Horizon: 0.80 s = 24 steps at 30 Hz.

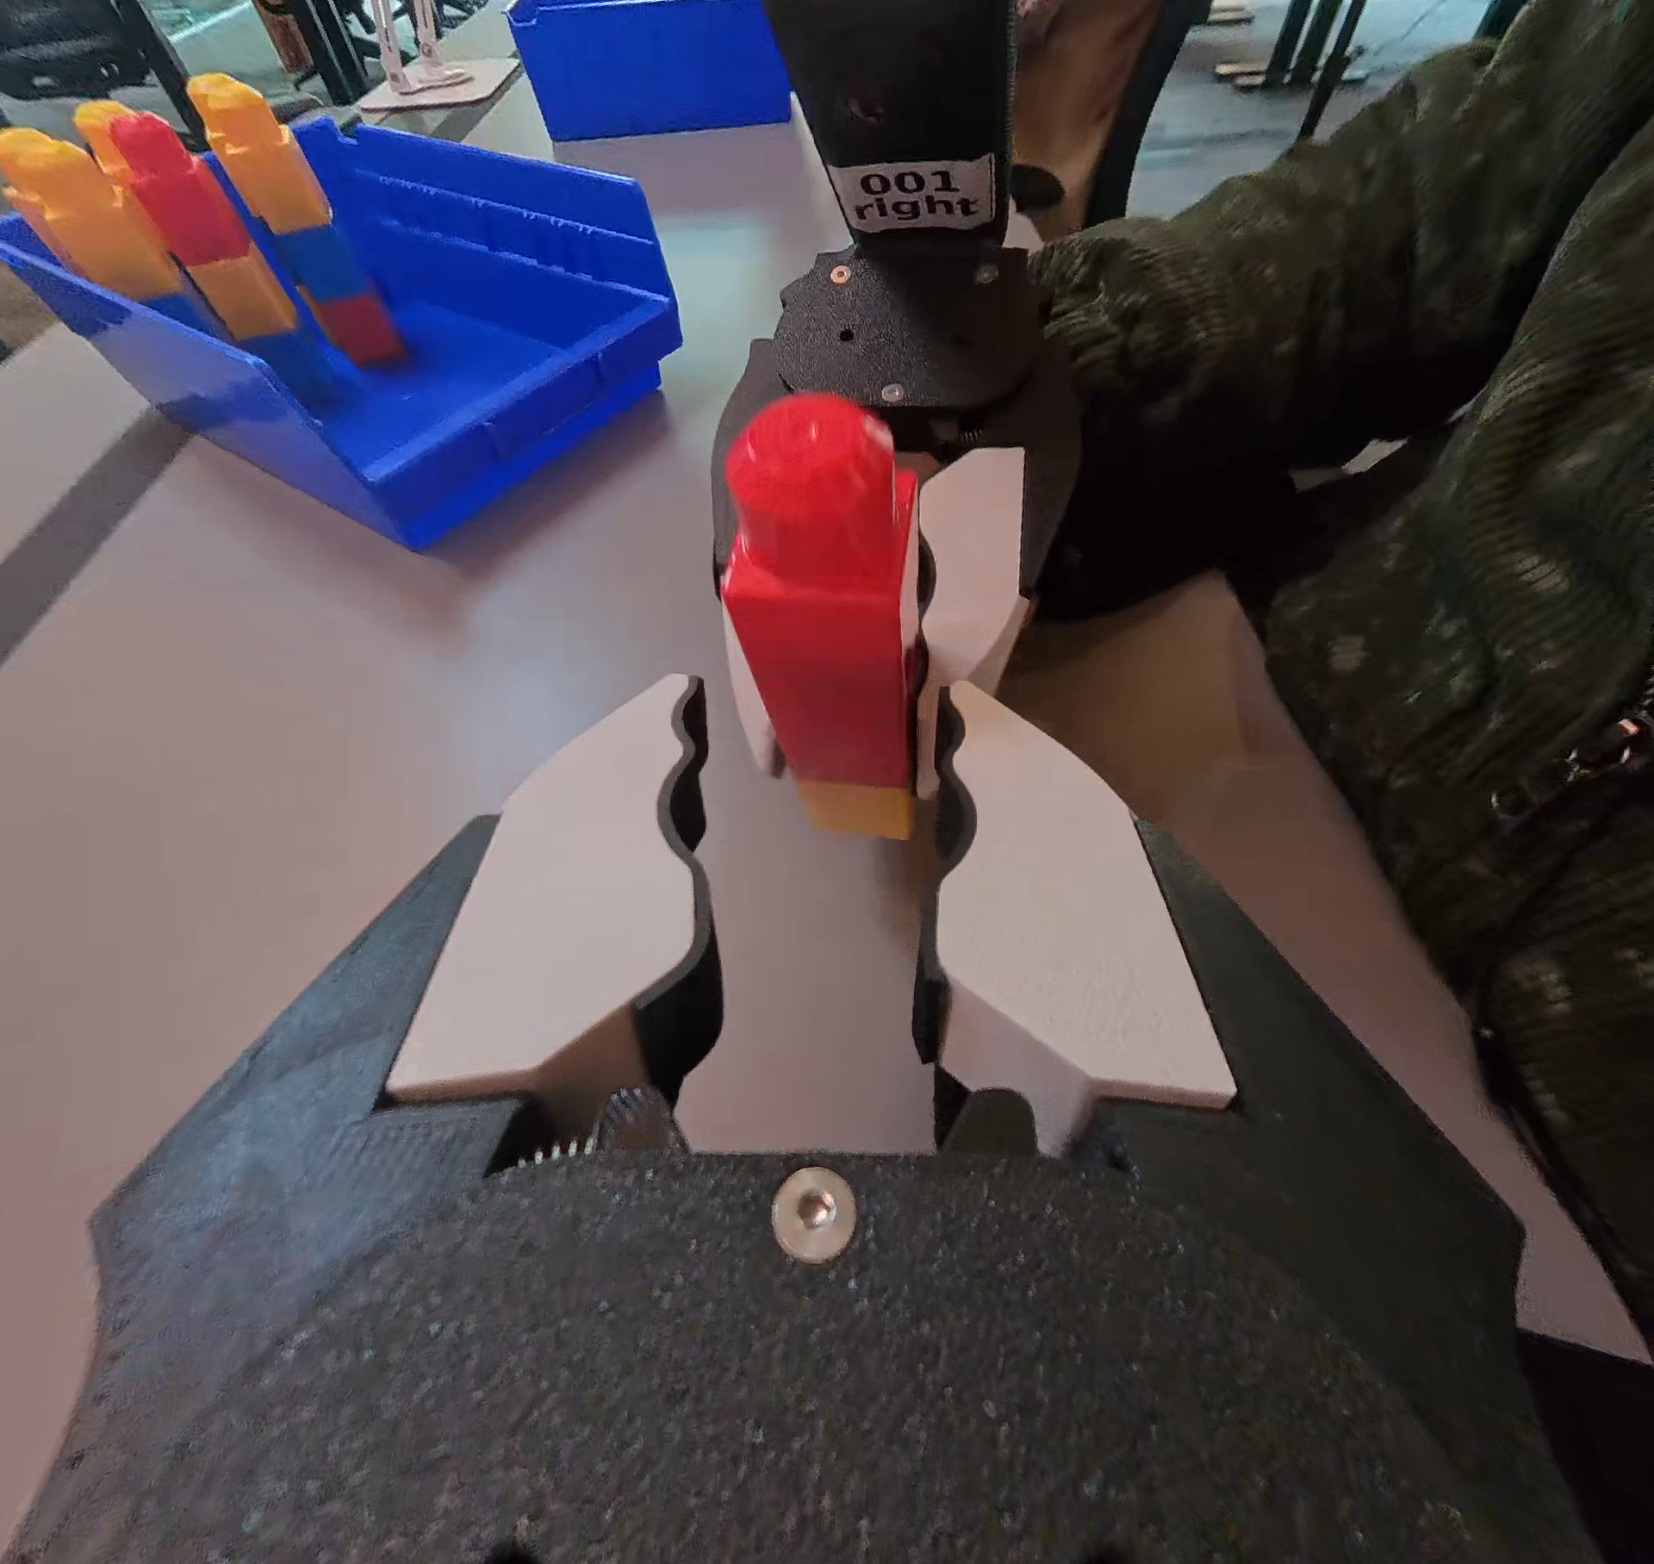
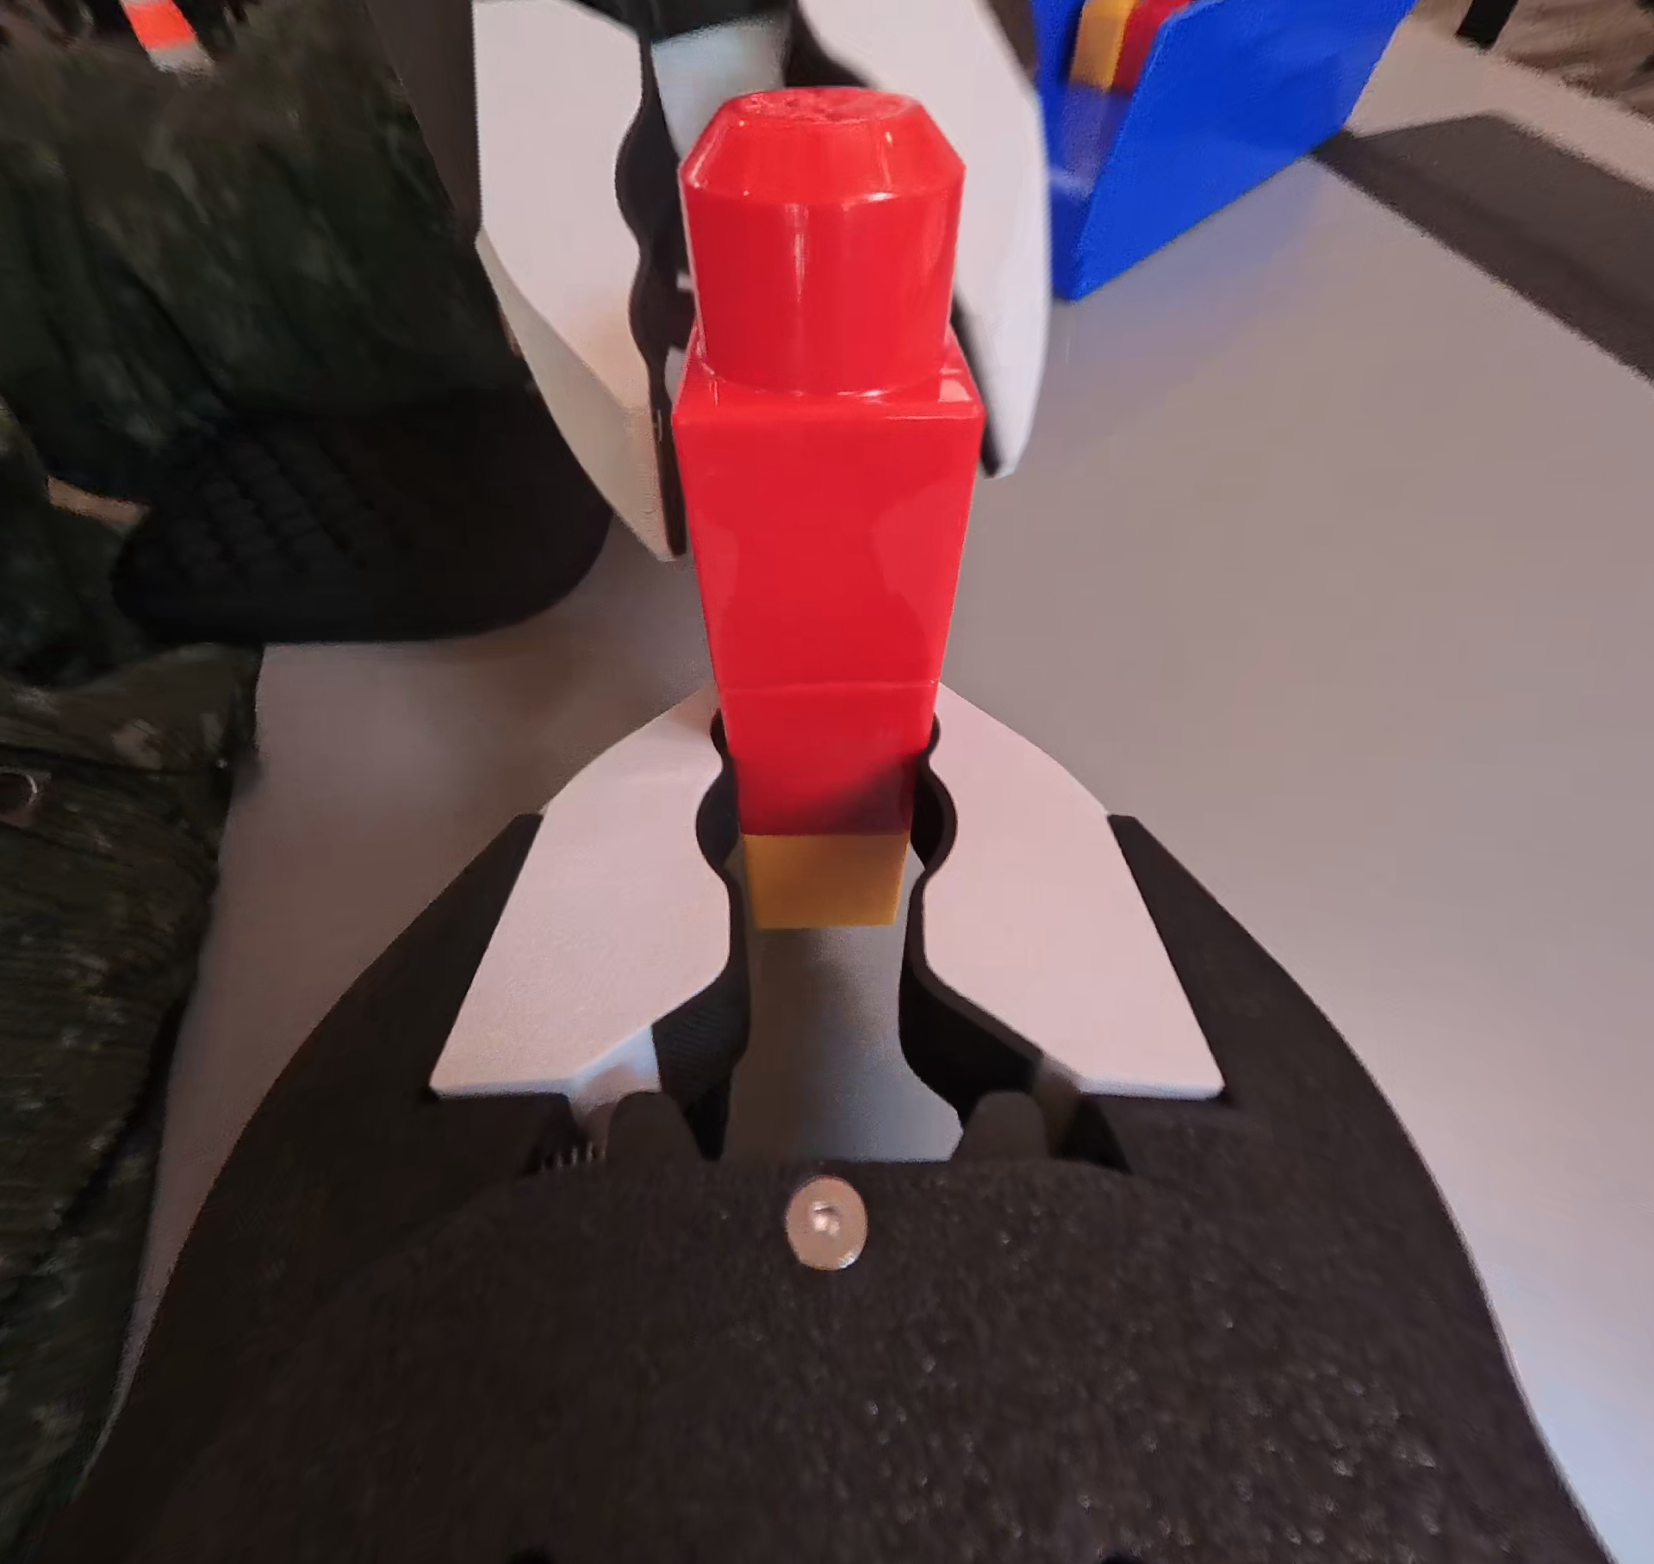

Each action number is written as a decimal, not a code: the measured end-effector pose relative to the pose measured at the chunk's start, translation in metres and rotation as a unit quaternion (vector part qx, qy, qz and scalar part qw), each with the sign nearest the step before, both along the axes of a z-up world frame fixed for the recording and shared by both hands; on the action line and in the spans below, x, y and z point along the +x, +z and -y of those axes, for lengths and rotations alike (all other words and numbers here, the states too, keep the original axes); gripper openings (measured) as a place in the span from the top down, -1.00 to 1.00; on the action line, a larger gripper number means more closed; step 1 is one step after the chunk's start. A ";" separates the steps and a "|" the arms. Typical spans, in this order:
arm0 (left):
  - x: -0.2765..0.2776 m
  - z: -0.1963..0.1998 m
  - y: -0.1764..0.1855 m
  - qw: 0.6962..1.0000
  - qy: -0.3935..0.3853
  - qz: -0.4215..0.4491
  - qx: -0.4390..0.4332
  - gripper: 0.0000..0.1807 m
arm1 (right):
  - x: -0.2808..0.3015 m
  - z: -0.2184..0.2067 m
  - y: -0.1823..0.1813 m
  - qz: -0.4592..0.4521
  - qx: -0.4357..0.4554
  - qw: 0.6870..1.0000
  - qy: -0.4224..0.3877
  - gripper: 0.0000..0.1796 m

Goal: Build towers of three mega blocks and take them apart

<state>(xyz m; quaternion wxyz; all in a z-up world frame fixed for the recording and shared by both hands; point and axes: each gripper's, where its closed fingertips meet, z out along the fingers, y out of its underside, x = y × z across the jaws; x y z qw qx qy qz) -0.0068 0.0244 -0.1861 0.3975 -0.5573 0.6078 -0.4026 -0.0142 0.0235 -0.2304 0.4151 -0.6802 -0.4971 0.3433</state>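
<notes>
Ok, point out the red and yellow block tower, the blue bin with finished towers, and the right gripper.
red and yellow tower (image 2: 819, 536), right wrist view, red upper block's front face.
blue bin (image 1: 501, 447), left wrist view, near side wall.
right gripper (image 2: 823, 796), right wrist view, between its fingertips.

Landmark: the 3-block tower, 2 red blocks over 1 yellow block, upright on the grey table.

- Behind the tower, seen from the left wrist view: blocked by the right hand-held gripper, closed on the tower's middle block.
- In front of the tower: taken up by the left hand-held gripper, jaws parted on either side of the tower's base.
- Right of the tower: walled off by a green sleeve.
- Left of the tower: bare table, free passage.
- Farther left and beyond: blue bin holding several block towers.
- Above the tower's top stud: open.
</notes>
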 end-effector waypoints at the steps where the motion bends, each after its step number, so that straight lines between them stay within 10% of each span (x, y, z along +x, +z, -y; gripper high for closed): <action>1: 0.002 0.001 -0.001 1.000 -0.001 0.004 -0.011 0.47 | 0.002 -0.001 0.005 -0.019 0.001 1.000 0.000 0.60; 14: -0.006 -0.030 -0.025 0.991 0.091 -0.085 0.041 0.60 | 0.014 -0.015 0.023 -0.057 0.002 0.998 -0.020 0.33; 24: 0.000 -0.010 -0.040 0.980 0.058 -0.152 0.115 0.60 | 0.010 -0.003 0.048 -0.056 0.101 0.993 -0.002 0.63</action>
